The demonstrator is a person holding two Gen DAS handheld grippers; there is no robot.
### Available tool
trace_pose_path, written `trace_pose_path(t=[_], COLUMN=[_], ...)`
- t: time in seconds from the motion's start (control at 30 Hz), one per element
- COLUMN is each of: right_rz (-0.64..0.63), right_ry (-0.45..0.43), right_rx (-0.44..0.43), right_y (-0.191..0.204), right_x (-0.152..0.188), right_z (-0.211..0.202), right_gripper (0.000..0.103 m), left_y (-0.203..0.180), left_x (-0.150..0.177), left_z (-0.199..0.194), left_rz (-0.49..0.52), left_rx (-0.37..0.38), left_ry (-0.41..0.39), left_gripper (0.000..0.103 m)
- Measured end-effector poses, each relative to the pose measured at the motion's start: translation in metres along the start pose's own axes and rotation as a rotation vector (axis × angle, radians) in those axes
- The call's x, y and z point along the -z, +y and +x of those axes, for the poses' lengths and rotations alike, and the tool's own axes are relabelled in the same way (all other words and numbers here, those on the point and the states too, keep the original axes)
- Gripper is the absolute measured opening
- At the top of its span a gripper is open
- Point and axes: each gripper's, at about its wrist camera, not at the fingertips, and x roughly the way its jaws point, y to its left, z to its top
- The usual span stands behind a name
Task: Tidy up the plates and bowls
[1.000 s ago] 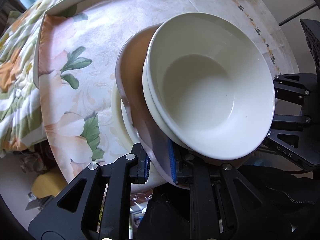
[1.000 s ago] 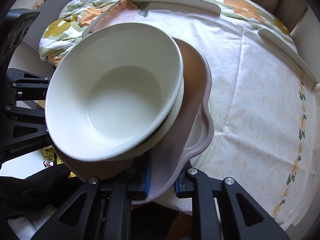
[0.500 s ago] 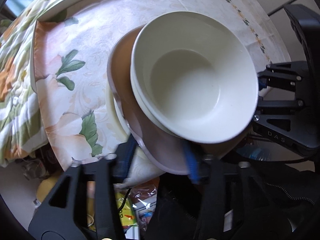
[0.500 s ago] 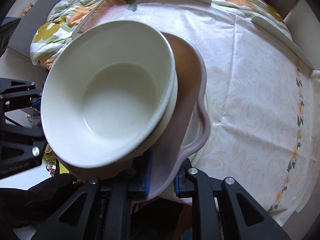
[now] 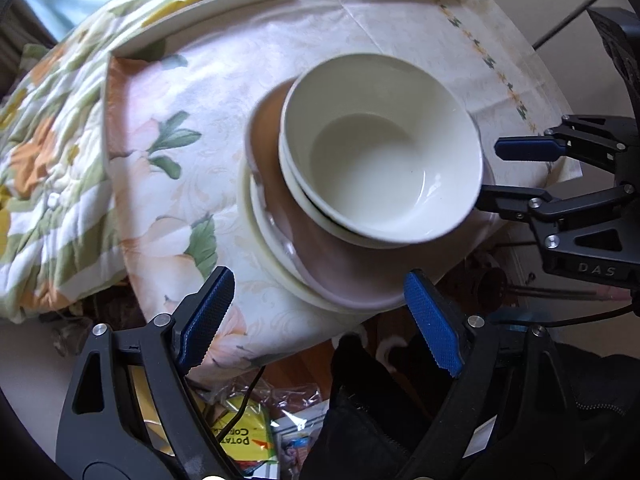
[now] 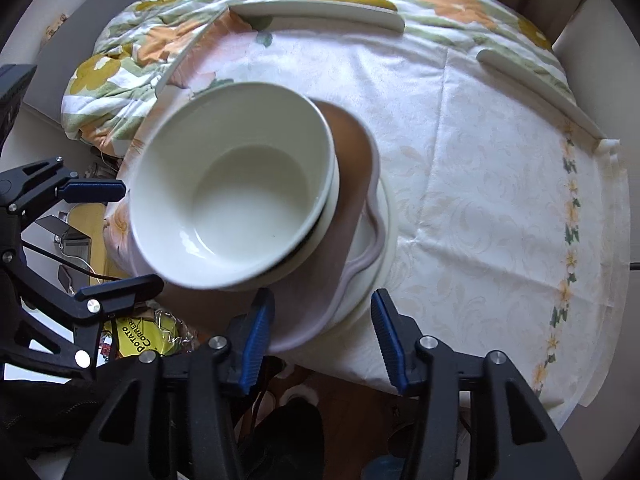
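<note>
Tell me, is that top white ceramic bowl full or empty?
Empty: the top white ceramic bowl shows only its bare glossy inside in both views.

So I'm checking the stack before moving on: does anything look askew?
Yes. The bowls sit off-centre on the pinkish plate, and the stack overhangs the near edge of the table. Both grippers are open, clear.

Both claws, left and right, have released the pink plate.

My two bowls sit nested on a wavy plate, which lies on a round plate at the table's near edge. My left gripper and right gripper flank the stack, touching nothing.
</note>
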Motion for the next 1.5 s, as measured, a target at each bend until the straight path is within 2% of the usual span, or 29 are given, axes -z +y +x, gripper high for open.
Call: trace_pose_path(t=[0.07,0.17,0.33,0.4,0.43,0.47,0.5,0.6,0.67,0.83,1.03,1.5], right_rz=[-0.005,-0.012,0.017,0.047,0.061,0.080,0.091,0.129,0.157,0.173,0.191,0.194], right_ry=[-0.047,-0.138,-0.374,-0.487,-0.531,-0.589,-0.626,-0.721,-0.788,-0.864,-0.881,-0.904], right_rx=[-0.007,0.000,0.043,0.071,0.080,0.093,0.102,0.153,0.181,0.215,0.218,0.242], right_y=[-0.001,-0.003,-0.004,-0.006,-0.008,-0.008,-0.008,-0.004,-0.002,0.002,0.003,0.005], right_x=[0.007,0.020,0.052,0.072,0.079,0.091,0.097,0.121,0.138,0.163,0.177,0.183], right_z=[-0.018,-0.054,-0.136,-0.173,-0.186,-0.202,-0.212,-0.240,-0.254,-0.268,-0.272,-0.276], right_gripper=[0.046,0.046,0.047,0.061,0.077,0.090,0.093,0.098,0.098,0.098,0.098,0.098], left_y=[-0.003,-0.013,-0.039,-0.052,-0.057,-0.065,-0.071,-0.093,-0.107,-0.132,-0.148,-0.153], left_x=[0.007,0.019,0.046,0.062,0.068,0.076,0.084,0.106,0.118,0.139,0.151,0.148], left_z=[-0.016,-0.052,-0.139,-0.171,-0.185,-0.199,-0.210,-0.239,-0.249,-0.259,-0.261,-0.260], left_rz=[-0.028,-0.075,-0.165,-0.201,-0.214,-0.227,-0.236,-0.241,-0.256,-0.267,-0.249,-0.253], left_rx=[-0.018,-0.054,-0.142,-0.164,-0.176,-0.191,-0.205,-0.247,-0.289,-0.341,-0.363,-0.374], left_ry=[-0.039,-0.138,-0.451,-0.577,-0.625,-0.679,-0.720,-0.836,-0.875,-0.920,-0.927,-0.940], left_gripper=[0.086,0.086,0.086,0.087,0.089,0.097,0.103,0.103,0.103,0.103,0.103,0.103])
